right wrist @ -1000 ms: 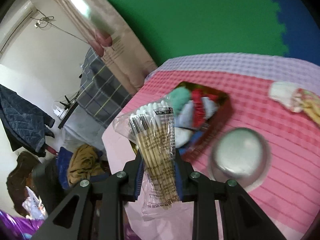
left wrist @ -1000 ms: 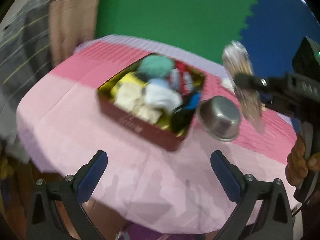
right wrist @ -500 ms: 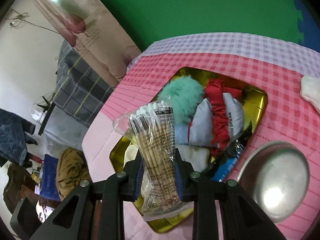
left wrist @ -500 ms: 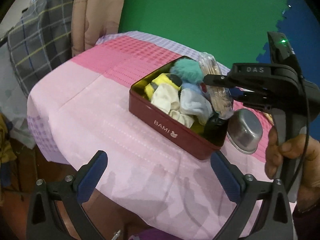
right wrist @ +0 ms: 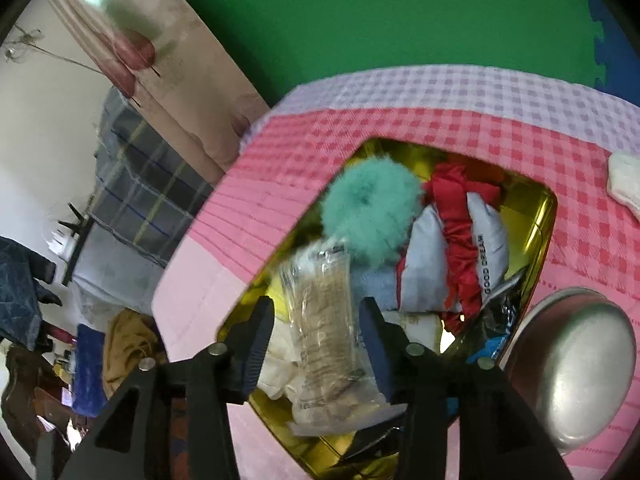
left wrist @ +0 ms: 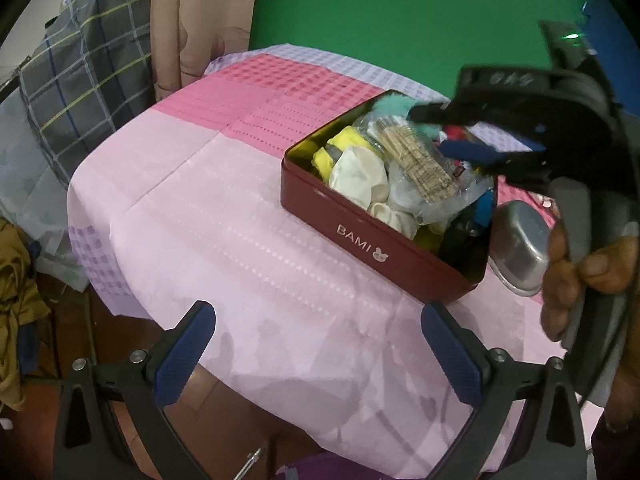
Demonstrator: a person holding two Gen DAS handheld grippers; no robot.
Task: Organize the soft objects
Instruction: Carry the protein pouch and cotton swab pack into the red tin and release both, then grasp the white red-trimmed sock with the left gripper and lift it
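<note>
A dark red tin (left wrist: 360, 236) with a gold inside (right wrist: 540, 216) sits on the pink tablecloth, filled with soft things: a teal pompom (right wrist: 368, 212), a red scrunchie (right wrist: 460, 248), a white pillow (right wrist: 488, 248), pale socks (left wrist: 360, 176). A clear bag of cotton swabs (right wrist: 324, 328) lies on top of them; it also shows in the left wrist view (left wrist: 420, 164). My right gripper (right wrist: 320, 340) is open, its jaws standing apart on either side of the bag just above the tin. My left gripper (left wrist: 320, 348) is open and empty over the table's near edge.
An upturned steel bowl (right wrist: 576, 364) lies just right of the tin, also in the left wrist view (left wrist: 520, 248). A white cloth (right wrist: 624, 176) lies at the far right. A curtain (left wrist: 192, 28) and plaid fabric (left wrist: 80, 72) hang left of the table.
My right gripper came down over the tin, opened and let the swab bag go; the bag now lies on the soft things. My left gripper stayed open and drew nearer.
</note>
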